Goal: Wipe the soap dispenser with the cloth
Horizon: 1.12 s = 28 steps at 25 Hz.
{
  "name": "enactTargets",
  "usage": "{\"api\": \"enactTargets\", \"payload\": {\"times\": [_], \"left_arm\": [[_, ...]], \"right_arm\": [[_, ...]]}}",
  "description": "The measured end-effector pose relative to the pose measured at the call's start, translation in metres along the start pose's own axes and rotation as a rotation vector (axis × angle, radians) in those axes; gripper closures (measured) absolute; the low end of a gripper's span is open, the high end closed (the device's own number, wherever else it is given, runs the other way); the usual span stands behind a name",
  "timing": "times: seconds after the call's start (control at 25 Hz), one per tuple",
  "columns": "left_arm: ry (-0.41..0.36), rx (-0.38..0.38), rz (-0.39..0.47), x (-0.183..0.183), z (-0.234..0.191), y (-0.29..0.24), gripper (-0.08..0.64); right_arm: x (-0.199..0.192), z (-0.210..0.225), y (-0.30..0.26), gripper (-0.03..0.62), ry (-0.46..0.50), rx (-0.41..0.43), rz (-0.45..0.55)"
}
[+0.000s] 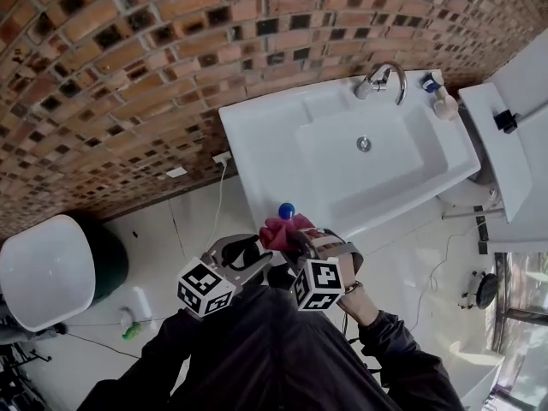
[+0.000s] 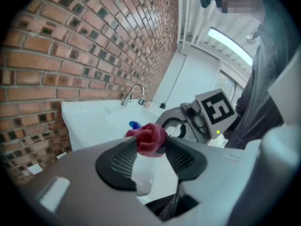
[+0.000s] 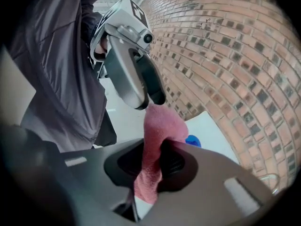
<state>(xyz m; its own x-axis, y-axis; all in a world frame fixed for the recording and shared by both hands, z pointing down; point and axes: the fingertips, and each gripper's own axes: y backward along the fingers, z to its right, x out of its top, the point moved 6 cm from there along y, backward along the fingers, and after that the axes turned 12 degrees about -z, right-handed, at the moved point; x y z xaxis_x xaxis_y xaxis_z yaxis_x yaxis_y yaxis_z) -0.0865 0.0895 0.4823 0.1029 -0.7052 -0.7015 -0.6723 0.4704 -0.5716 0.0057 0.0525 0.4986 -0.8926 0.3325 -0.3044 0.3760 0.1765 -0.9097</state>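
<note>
My left gripper (image 1: 261, 251) is shut on the soap dispenser, a pale bottle (image 2: 143, 173) standing between its pads. The dispenser's blue pump top (image 1: 286, 210) pokes out beyond the jaws, in front of the white sink (image 1: 257, 135). My right gripper (image 1: 297, 236) comes in from the right, shut on a pink cloth (image 1: 281, 229). The cloth (image 2: 150, 138) bunches over the top of the bottle, right at the left jaws' tips. In the right gripper view the cloth (image 3: 157, 140) runs up from between the pads to the left gripper (image 3: 148, 101), with the blue top (image 3: 193, 140) beside it.
A chrome faucet (image 1: 381, 80) and two small bottles (image 1: 438, 92) stand at the sink's back edge. The brick wall (image 1: 128, 75) runs behind it. A white toilet (image 1: 43, 272) is at the left, a white cabinet (image 1: 497, 152) at the right, and a green bottle (image 1: 128, 328) on the floor.
</note>
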Motion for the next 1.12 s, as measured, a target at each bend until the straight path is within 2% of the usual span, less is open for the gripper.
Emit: {"api": "enactTargets", "payload": {"times": [0.08, 0.24, 0.32, 0.52, 0.84, 1.04, 1.12], "left_arm": [[-0.006, -0.005, 0.0, 0.001, -0.006, 0.004, 0.39], [-0.024, -0.029, -0.018, 0.0, -0.011, 0.006, 0.39], [-0.038, -0.029, -0.018, 0.002, -0.013, 0.008, 0.39], [-0.042, -0.018, -0.017, 0.0, -0.018, 0.015, 0.39], [-0.022, 0.004, -0.009, -0.004, -0.025, 0.022, 0.39], [-0.023, 0.028, -0.043, -0.003, -0.032, 0.007, 0.383], [-0.026, 0.056, -0.073, -0.002, -0.04, -0.005, 0.358]], "right_arm": [[0.002, -0.003, -0.002, 0.535, -0.11, 0.029, 0.063], [-0.003, 0.0, -0.016, 0.535, -0.507, 0.192, 0.282], [-0.013, 0.0, -0.031, 0.535, -0.67, 0.266, 0.338], [-0.037, 0.0, -0.066, 0.535, -0.874, 0.368, 0.335], [-0.056, -0.003, -0.113, 0.534, -0.957, 0.555, 0.198], [-0.06, 0.007, -0.131, 0.534, -0.858, 0.544, 0.047], [-0.059, 0.007, -0.129, 0.534, -0.827, 0.556, 0.032]]}}
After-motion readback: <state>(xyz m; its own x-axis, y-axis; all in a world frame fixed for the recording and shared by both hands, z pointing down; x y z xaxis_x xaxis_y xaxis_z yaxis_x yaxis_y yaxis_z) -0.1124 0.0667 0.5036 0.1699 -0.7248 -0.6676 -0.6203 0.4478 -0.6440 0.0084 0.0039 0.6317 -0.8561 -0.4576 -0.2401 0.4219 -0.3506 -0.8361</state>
